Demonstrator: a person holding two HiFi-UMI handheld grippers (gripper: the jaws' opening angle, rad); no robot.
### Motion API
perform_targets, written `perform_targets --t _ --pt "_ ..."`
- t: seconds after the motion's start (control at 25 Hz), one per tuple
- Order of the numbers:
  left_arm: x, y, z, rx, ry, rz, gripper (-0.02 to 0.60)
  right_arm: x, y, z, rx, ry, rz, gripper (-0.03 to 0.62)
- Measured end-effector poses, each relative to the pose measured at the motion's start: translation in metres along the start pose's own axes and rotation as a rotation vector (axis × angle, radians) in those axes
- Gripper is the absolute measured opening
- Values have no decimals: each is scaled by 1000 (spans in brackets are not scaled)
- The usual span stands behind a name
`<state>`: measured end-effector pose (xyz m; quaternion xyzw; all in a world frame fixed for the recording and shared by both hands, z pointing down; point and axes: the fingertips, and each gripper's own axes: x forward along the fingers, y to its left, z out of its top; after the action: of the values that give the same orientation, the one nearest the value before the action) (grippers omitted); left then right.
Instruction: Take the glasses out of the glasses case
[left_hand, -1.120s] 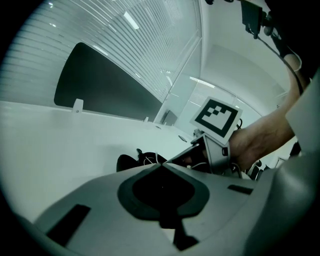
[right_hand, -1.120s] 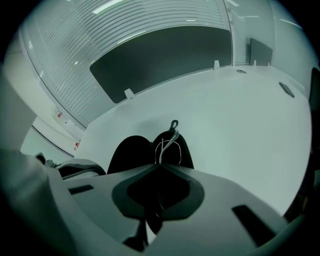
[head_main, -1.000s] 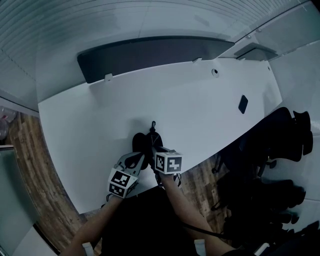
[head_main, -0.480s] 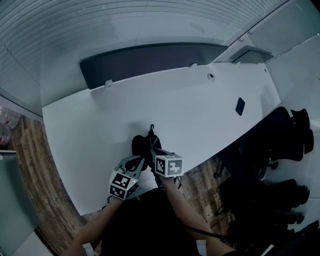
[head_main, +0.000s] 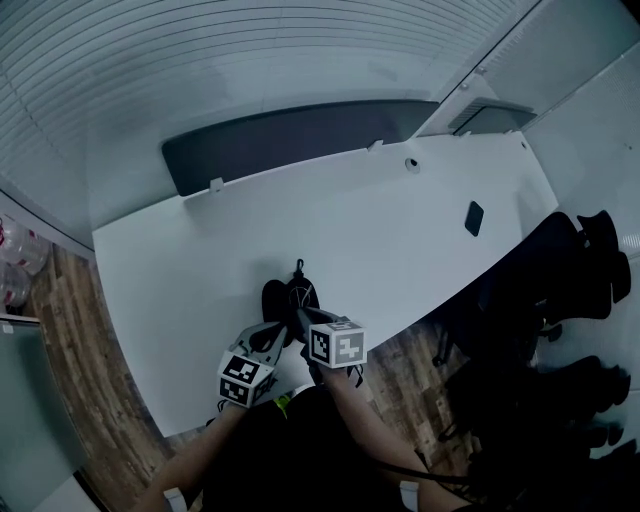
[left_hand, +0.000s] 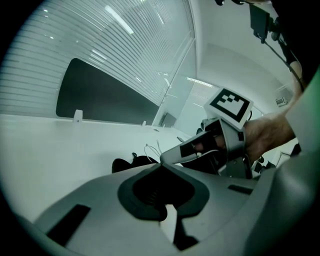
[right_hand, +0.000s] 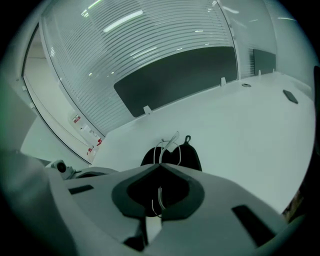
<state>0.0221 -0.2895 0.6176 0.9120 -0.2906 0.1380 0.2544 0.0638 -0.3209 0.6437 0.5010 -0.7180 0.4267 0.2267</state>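
Pinches glasses (right_hand: 168, 145) in shut right fingers (right_hand: 215, 192) above black case (right_hand: 189, 157) on worktop (right_hand: 240, 125); clamps case edge with closed left fingers (left_hand: 95, 200).

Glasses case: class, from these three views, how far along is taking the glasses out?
Done: the right gripper is shut on the thin wire glasses. In hand: the left gripper seems to pinch the black glasses case on the white table, and the glasses stick up out of it. Left: lifting them clear, since they overlap the case.
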Motion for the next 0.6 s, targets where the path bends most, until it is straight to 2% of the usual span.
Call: perform_targets --t 0.32,0.6 --pt "-11 -4 4 15 -10 25 11 -21 20 6 -8 -63 61 15" --pt "-16 -8 10 0 -45 39 11 -44 32 12 -63 -117 105 15"
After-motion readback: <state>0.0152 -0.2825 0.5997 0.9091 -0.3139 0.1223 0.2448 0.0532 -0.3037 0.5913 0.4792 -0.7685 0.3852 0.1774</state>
